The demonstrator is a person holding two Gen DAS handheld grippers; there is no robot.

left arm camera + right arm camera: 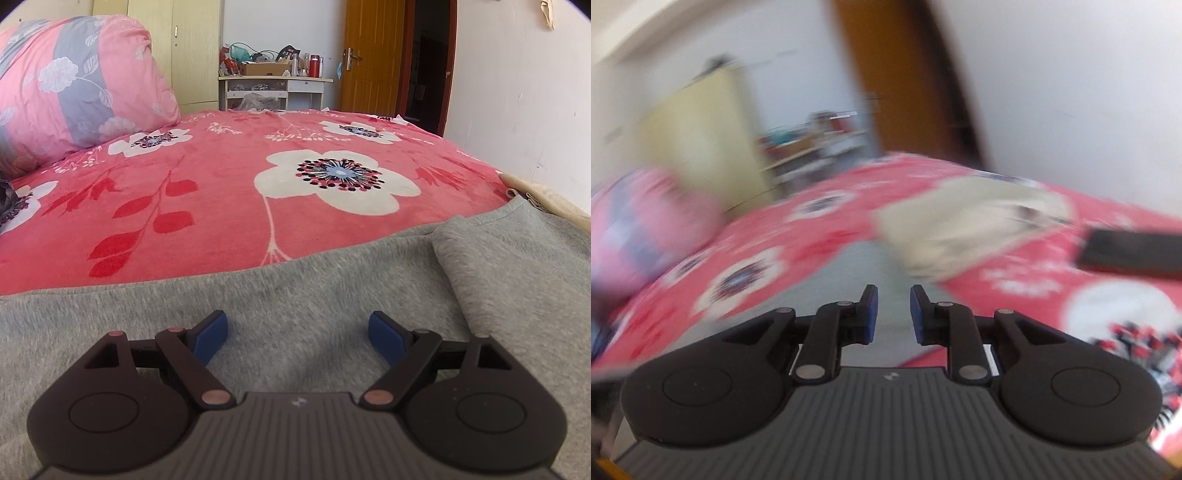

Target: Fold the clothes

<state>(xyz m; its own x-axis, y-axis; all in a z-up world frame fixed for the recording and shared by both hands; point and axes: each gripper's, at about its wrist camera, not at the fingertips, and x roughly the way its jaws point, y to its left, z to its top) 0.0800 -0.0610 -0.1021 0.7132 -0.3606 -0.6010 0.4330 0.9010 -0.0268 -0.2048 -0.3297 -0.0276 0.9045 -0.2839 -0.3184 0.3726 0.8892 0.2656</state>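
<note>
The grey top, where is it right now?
In the left wrist view the grey top lies spread on the red flowered blanket, under the open left hand-held gripper, with a fold on the right.

one grey garment (295, 280), one cream garment (964, 225), one pillow (77, 85)

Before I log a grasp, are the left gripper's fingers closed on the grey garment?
No, the left gripper stands open above the grey garment.

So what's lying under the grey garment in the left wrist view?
The grey garment lies on the red floral blanket, which shows beyond its far edge. Whatever lies beneath the rest of the garment is covered.
</note>
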